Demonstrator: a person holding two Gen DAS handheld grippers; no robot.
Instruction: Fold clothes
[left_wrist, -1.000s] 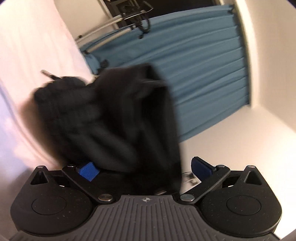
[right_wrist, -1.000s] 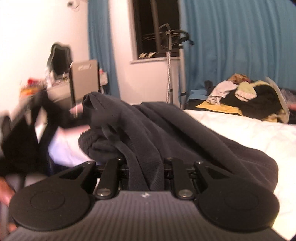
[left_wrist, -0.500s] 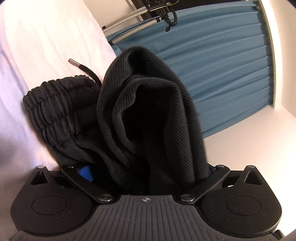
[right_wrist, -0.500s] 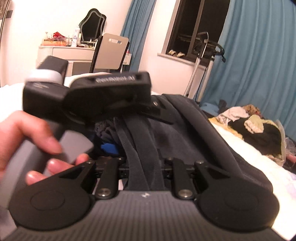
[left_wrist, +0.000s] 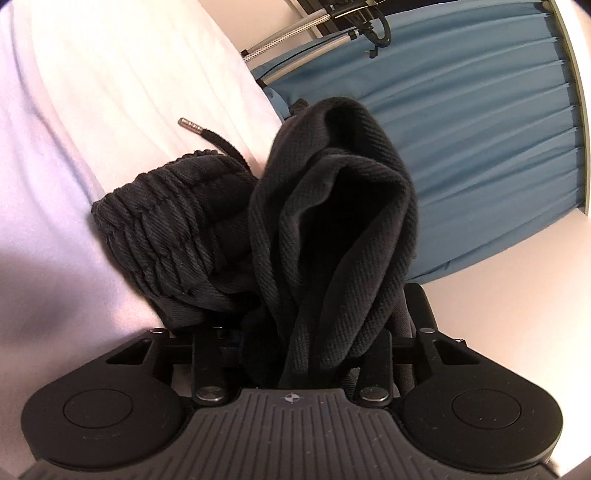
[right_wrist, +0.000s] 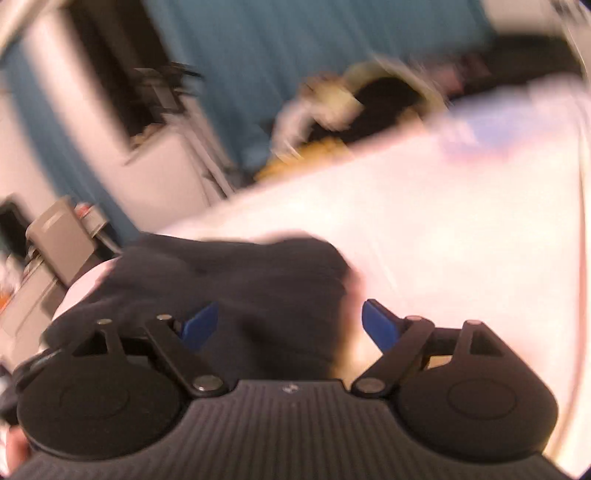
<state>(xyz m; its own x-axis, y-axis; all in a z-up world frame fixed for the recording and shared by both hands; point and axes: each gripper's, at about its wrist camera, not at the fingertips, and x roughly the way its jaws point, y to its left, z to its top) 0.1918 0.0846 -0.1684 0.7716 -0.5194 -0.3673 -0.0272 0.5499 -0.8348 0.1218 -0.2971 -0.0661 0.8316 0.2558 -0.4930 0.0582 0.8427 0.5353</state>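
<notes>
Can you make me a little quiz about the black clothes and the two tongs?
1. True or false: the left tongs are shut on the black garment.
2. Which tongs have their blue pads spread wide apart? A) left B) right C) both
3. Fill in: the drawstring with a metal tip lies on the white ____.

Key
1. True. Bunched fabric rises out from between the closed fingers.
2. B. The right tongs stand open, with the dark cloth lying below them, blurred.
3. Bed sheet.
</notes>
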